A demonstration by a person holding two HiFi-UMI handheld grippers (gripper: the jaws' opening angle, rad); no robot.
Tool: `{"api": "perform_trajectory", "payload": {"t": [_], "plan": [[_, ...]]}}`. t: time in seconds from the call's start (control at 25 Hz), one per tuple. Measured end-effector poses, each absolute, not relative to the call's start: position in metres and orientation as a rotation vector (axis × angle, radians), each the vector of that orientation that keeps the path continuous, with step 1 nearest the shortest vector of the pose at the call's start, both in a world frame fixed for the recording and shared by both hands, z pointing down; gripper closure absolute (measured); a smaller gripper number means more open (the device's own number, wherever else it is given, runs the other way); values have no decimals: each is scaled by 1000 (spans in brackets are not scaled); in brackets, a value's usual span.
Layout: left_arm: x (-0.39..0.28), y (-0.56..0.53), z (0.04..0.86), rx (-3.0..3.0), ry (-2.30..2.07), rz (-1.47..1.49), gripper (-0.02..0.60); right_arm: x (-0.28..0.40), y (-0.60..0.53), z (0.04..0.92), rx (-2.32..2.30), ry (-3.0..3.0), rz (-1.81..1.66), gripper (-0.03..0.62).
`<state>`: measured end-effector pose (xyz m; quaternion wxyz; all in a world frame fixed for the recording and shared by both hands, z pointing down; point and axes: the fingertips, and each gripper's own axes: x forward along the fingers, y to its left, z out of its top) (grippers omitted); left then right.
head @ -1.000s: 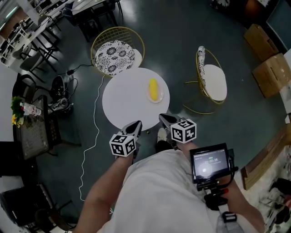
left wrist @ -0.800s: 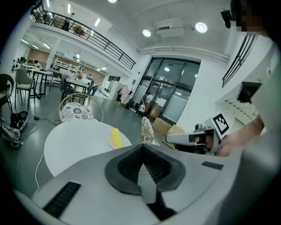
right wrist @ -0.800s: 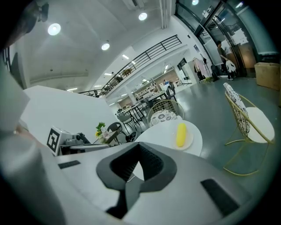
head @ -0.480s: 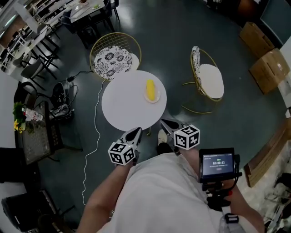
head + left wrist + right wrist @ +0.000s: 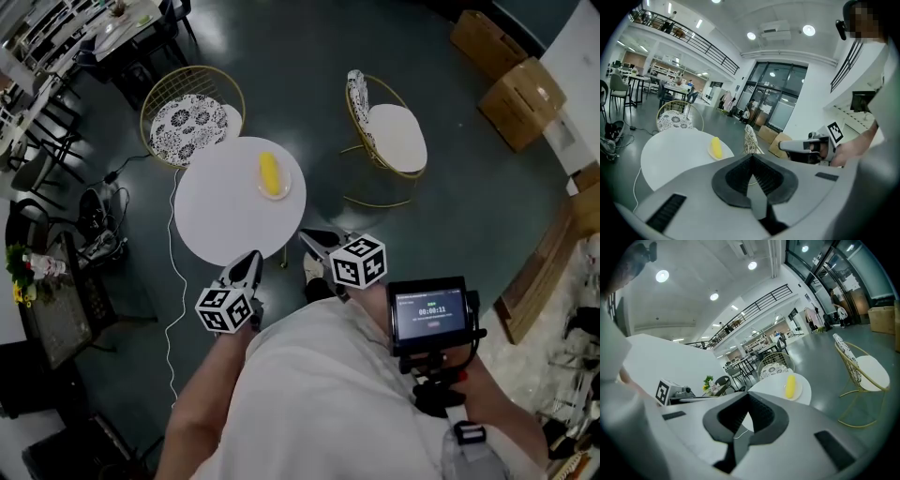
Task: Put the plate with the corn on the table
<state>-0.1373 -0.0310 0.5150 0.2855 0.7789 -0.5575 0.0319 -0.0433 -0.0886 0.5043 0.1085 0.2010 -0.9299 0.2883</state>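
Note:
A yellow corn cob (image 5: 269, 173) lies on a small white plate (image 5: 278, 190) near the far right edge of the round white table (image 5: 225, 220). The corn (image 5: 715, 146) also shows in the left gripper view, and the corn (image 5: 790, 386) in the right gripper view, each well beyond the jaws. My left gripper (image 5: 251, 258) hangs over the table's near edge, shut and empty. My right gripper (image 5: 307, 234) is just off the table's right side, also shut with nothing in it. Both are apart from the plate.
A gold wire chair with a patterned cushion (image 5: 187, 117) stands behind the table. A second chair with a white cushion (image 5: 394, 131) stands to its right. Cardboard boxes (image 5: 520, 89) sit at the far right. A white cable (image 5: 173, 281) runs across the floor at the left.
The whole scene has slid left in the head view as the person turns. Both grippers stay shut near the table's near edge. The plate has not moved on the table.

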Motion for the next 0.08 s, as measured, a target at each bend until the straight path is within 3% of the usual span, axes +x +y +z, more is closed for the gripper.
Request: {"api": "perform_trajectory", "payload": {"t": [0.08], "plan": [[-138, -37, 515, 2084, -1493, 83, 574, -45, -93, 503, 588, -2743, 846, 588]]}}
